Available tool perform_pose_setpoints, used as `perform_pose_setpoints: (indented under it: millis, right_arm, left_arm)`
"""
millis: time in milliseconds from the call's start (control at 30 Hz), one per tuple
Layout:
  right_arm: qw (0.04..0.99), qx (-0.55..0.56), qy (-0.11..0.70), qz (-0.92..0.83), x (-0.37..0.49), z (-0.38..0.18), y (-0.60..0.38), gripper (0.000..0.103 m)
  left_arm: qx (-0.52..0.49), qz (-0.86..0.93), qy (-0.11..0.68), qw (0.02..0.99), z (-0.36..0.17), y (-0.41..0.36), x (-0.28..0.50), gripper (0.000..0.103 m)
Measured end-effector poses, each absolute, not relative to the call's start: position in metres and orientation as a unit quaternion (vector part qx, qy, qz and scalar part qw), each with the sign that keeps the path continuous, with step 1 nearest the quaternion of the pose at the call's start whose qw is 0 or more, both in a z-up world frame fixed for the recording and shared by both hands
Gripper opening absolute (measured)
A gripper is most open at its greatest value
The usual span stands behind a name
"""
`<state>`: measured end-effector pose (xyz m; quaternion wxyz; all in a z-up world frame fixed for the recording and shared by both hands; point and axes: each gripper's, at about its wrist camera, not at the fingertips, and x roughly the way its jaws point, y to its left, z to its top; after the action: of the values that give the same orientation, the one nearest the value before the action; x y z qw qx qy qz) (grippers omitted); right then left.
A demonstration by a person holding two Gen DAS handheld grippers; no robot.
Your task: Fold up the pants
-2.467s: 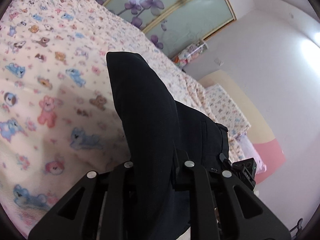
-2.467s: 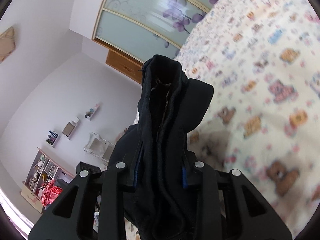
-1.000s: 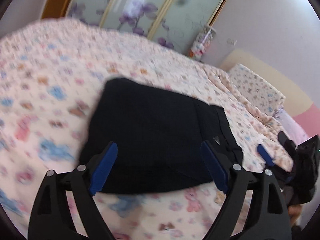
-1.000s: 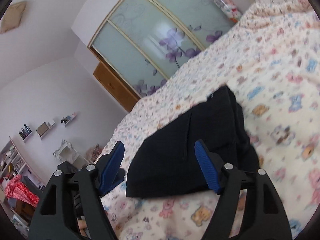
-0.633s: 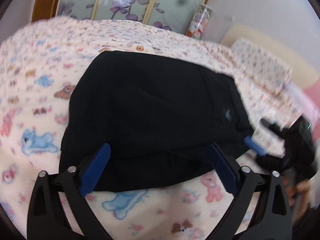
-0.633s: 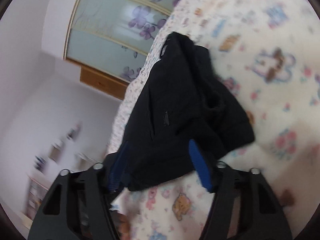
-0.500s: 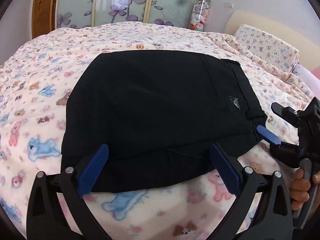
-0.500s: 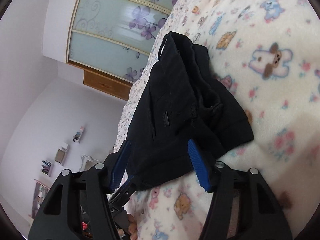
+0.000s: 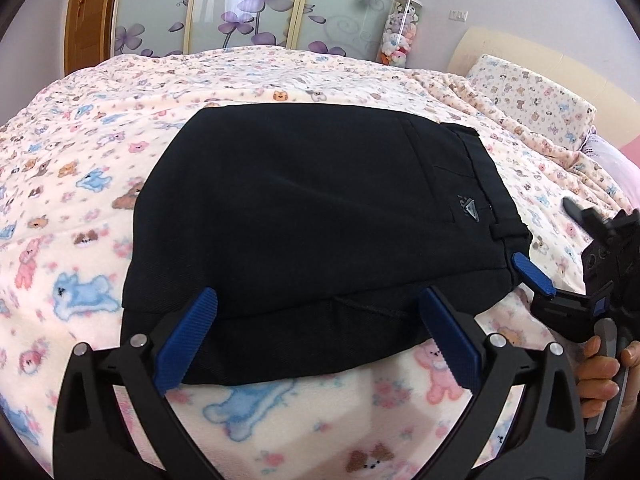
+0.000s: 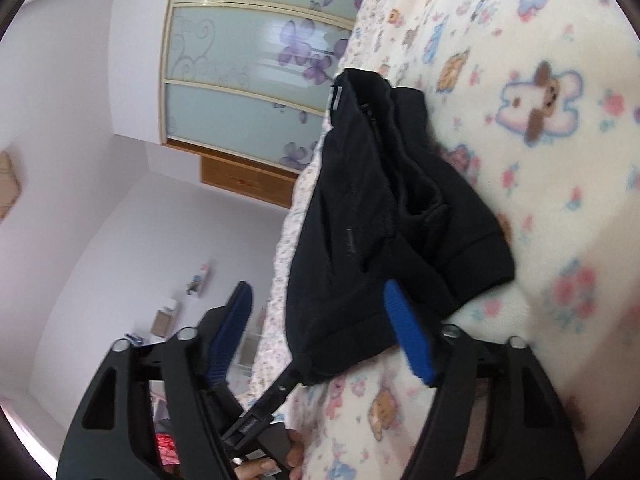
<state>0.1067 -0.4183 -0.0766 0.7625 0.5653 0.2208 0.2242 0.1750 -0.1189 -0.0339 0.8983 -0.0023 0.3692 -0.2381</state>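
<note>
The black pants (image 9: 312,208) lie folded in a flat rectangle on the bed, waistband at the right with a small grey logo. My left gripper (image 9: 320,320) is open and empty, its blue pads just at the near edge of the pants. In the right wrist view the folded pants (image 10: 380,220) lie ahead. My right gripper (image 10: 320,320) is open and empty at their near corner. The right gripper also shows in the left wrist view (image 9: 560,248), beside the waistband end.
The bed has a cream blanket (image 9: 72,200) printed with cartoon animals. A pillow (image 9: 532,96) and headboard lie at the far right. Frosted sliding wardrobe doors (image 9: 248,8) with purple flowers stand behind the bed. Wall shelves (image 10: 192,288) show at the left.
Both grippers let go of the pants, which now lie flat and folded on the bed. Both opened and drew back to the near edge. The right gripper has tilted.
</note>
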Motion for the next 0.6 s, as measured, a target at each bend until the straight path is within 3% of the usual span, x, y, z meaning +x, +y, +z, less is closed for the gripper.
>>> perform_pose_setpoints:
  millis: [433,600]
  right_arm:
    - [0.759,0.584,0.231,0.172,0.086,-0.071,-0.422,0.077]
    - [0.827,0.492,0.259,0.078,0.057,-0.034,-0.419,0.096]
  left_arm:
    - [-0.023,-0.234,0.383,0.893,-0.031,-0.106,0.168,0.101]
    - [-0.030,-0.173,0.377,0.909,-0.022,-0.080,0.148,0.101]
